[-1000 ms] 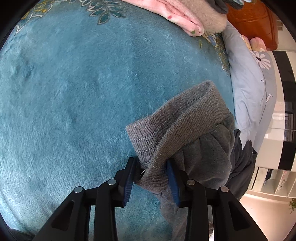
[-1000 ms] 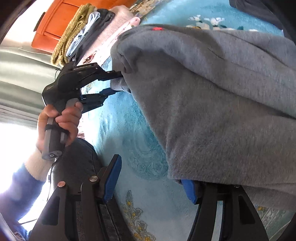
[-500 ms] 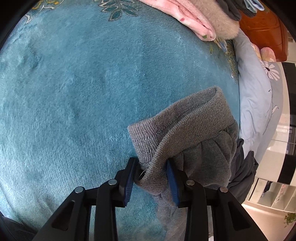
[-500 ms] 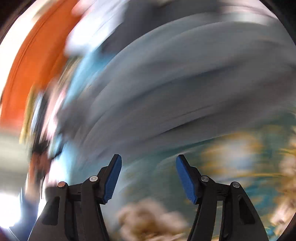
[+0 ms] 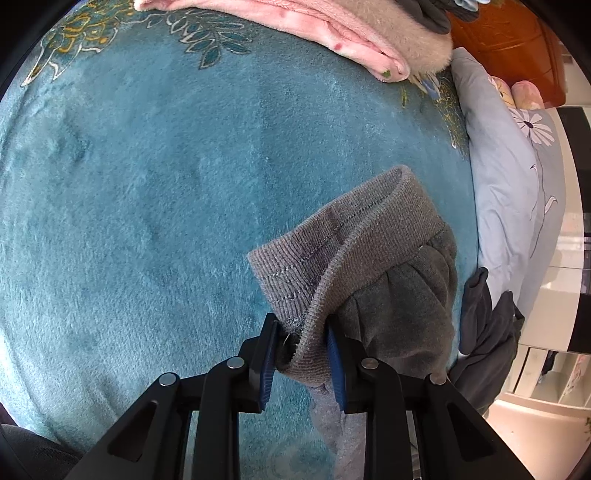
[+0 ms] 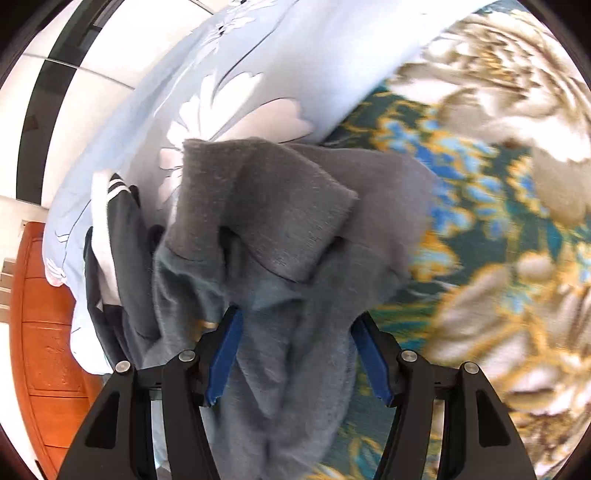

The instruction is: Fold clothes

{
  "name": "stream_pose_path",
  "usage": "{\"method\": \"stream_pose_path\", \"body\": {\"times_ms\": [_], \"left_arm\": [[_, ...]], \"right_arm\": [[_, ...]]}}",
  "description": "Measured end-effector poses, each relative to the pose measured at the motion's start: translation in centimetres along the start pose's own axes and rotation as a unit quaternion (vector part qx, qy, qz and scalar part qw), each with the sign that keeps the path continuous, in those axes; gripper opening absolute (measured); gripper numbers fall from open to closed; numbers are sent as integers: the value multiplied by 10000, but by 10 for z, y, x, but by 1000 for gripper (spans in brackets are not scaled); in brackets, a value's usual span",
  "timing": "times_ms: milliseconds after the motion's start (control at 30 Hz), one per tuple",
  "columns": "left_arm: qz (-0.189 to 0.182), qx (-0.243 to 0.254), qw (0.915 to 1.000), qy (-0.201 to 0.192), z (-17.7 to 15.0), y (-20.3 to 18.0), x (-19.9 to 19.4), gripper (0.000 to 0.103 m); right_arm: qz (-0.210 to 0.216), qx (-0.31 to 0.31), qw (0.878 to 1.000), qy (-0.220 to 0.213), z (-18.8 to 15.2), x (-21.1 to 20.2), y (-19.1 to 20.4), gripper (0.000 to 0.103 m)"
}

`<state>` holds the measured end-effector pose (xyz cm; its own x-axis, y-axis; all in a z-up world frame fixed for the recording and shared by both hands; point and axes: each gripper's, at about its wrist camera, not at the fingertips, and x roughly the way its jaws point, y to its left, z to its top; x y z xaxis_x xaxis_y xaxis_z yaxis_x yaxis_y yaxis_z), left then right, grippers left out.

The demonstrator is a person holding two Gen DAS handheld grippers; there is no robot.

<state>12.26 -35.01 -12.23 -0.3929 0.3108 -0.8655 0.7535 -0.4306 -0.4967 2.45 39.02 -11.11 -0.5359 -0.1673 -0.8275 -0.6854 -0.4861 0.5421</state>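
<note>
- Left wrist view: a plush teal blanket with a leaf and flower pattern point(image 5: 155, 177) is spread over most of the picture and serves as the landmark here.
- A grey fleece garment with a ribbed knit cuff point(image 5: 343, 258) is seen lying on that blanket, towards its right edge, with the cuff band standing folded over.
- The left gripper point(image 5: 301, 350) is seen with its blue pads on either side of the cuff's lower corner; the jaws are closing, the gap is narrow and the ribbed fabric is pinched between them.
- A folded pink fleece item point(image 5: 295, 29) is laid at the blanket's far edge, and a pale blue bedsheet printed with white flowers point(image 5: 517, 177) is seen beyond its right edge.
- A dark grey garment point(image 5: 487, 332) is draped just beside the cuff, over the blanket's right edge.
- Right wrist view: the same grey garment point(image 6: 280, 236) is bunched over the blanket's patterned border point(image 6: 498, 221), which is blurred.
- The right gripper point(image 6: 299, 354) is held wide; loose grey fabric passes between the blue pads, and whether they press on it cannot be told.
- A dark garment with white stripes point(image 6: 118, 206) is seen left of the grey one, on the pale blue sheet.
- An orange wooden cabinet point(image 6: 44, 332) is seen at the left edge.
</note>
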Motion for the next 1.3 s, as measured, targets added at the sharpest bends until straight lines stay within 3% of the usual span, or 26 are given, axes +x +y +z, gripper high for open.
{"method": "stream_pose_path", "body": {"times_ms": [67,200,367,600,700,800,867,1000,1133,1300], "left_arm": [[35,46,10000,39,0,0,0,27],[20,84,10000,-2,3,-4,1,21],[105,407,9990,-155,8,-23,-9,15],[-515,1153,9908,-486,9,-59,-72,12],[-517,1447,9864,-591,29,-76,-77,12],[16,1389,9878,-702,41,-47,-79,12],[279,1013,9927,-597,51,-20,-63,12],[438,561,9963,-487,53,20,-41,12],[330,405,9973,-514,54,27,-42,12],[393,397,9973,-475,60,29,-38,13]], "right_arm": [[-120,19,9999,-31,-2,3,6,58],[-297,130,9995,-29,-7,-2,10,10],[-174,39,9998,-110,-12,-30,17,7],[433,-660,9957,-481,-24,-123,35,2],[573,-863,9928,-608,-26,-158,41,1],[343,-1071,9928,-412,-54,-179,9,1],[-164,-1037,9943,178,-86,-162,-24,1],[-631,-335,9946,747,-129,-131,-95,2],[-749,-132,9936,836,-132,-131,-113,3],[-1047,-480,9908,712,-113,-152,-103,10]]}}
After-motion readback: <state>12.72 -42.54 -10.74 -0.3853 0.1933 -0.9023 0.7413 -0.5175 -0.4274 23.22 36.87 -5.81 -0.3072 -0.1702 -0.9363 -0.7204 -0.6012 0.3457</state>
